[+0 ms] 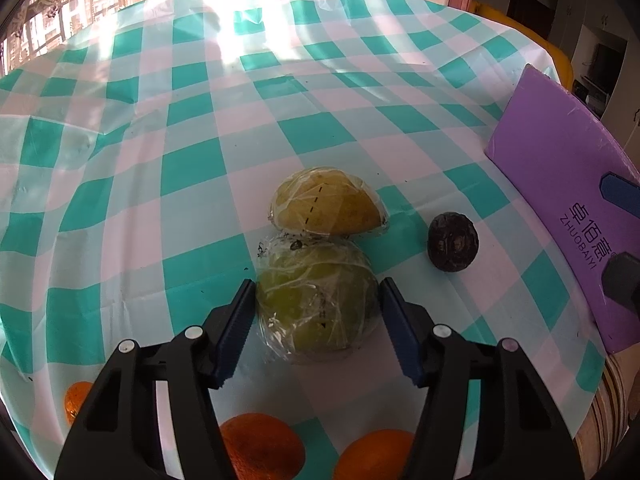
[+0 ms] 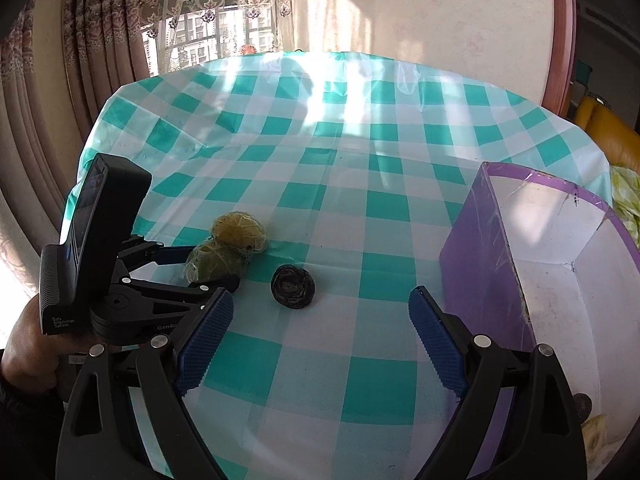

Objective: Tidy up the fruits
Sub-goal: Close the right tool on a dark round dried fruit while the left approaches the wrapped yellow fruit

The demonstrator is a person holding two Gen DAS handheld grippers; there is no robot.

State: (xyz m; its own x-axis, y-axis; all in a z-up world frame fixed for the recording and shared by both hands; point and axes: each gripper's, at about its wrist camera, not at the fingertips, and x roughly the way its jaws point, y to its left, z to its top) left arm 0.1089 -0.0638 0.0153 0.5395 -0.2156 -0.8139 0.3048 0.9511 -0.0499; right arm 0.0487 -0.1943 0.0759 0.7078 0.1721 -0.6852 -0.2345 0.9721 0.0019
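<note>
Two fruits in clear wrap lie touching on the checked cloth: a green one (image 1: 316, 300) near me and a yellow one (image 1: 326, 202) behind it. My left gripper (image 1: 318, 304) straddles the green fruit (image 2: 214, 262), its pads close at both sides with a thin gap at the right pad, so it is open. A dark wrinkled fruit (image 1: 452, 240) lies to the right. My right gripper (image 2: 320, 320) is open and empty, just short of the dark fruit (image 2: 293, 286). In the left wrist view the right gripper (image 1: 624, 236) shows at the right edge, in front of the purple box (image 1: 560, 168).
The purple box (image 2: 480, 248) stands open at the right, white inside, with a dark fruit (image 2: 584, 404) and a pale one at its near end. Three oranges, one of them (image 1: 260, 444), lie near the front edge. A hand (image 2: 28, 344) holds the left gripper. Curtains hang behind the table.
</note>
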